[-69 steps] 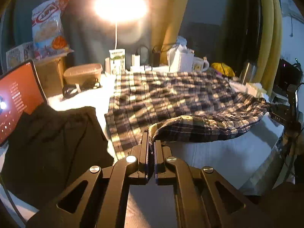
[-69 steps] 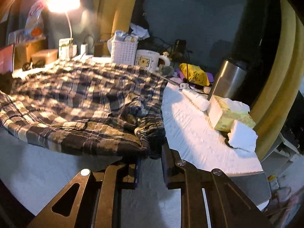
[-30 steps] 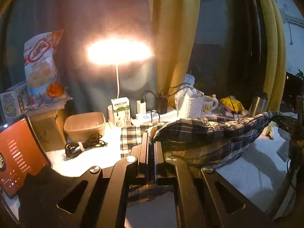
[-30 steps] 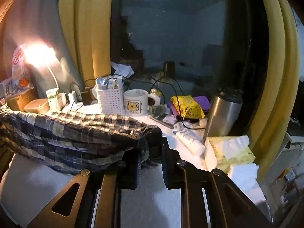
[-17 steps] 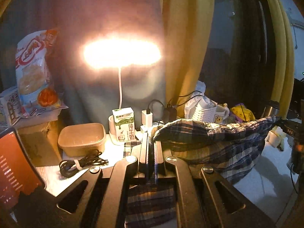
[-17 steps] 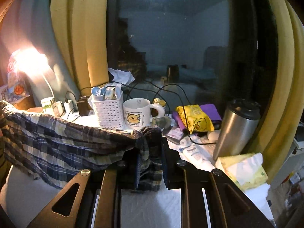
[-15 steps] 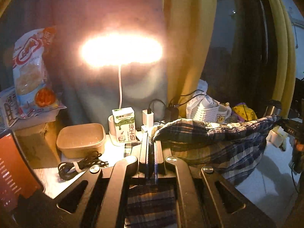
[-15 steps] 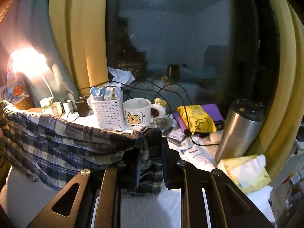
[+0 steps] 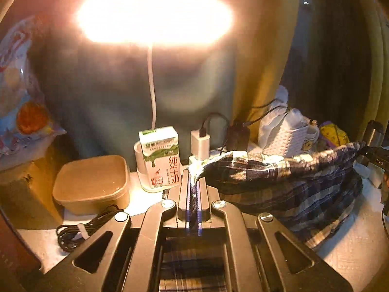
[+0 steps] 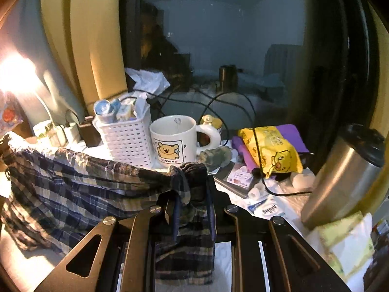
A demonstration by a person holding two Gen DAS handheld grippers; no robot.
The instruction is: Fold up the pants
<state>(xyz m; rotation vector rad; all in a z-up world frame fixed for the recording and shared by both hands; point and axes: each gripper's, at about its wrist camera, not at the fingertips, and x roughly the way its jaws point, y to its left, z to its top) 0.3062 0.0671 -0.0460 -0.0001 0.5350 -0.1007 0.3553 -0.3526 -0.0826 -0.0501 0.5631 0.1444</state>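
Surface: white table (image 10: 284,202).
Left end: milk carton (image 9: 161,155), brown box (image 9: 91,183), coiled cable (image 9: 80,230).
Right end: basket (image 10: 127,141), mug (image 10: 176,142), steel flask (image 10: 345,175).

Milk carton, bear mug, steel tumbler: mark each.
milk carton (image 9: 162,157), left wrist view, front face.
bear mug (image 10: 173,141), right wrist view, side wall above the bear print.
steel tumbler (image 10: 340,177), right wrist view, metal body.

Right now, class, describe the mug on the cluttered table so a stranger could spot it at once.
Look to the dark window behind the table, then down to the white perforated basket. The mug stands just right of it: white, handle pointing right, the only item with a yellow cartoon bear printed on its side.
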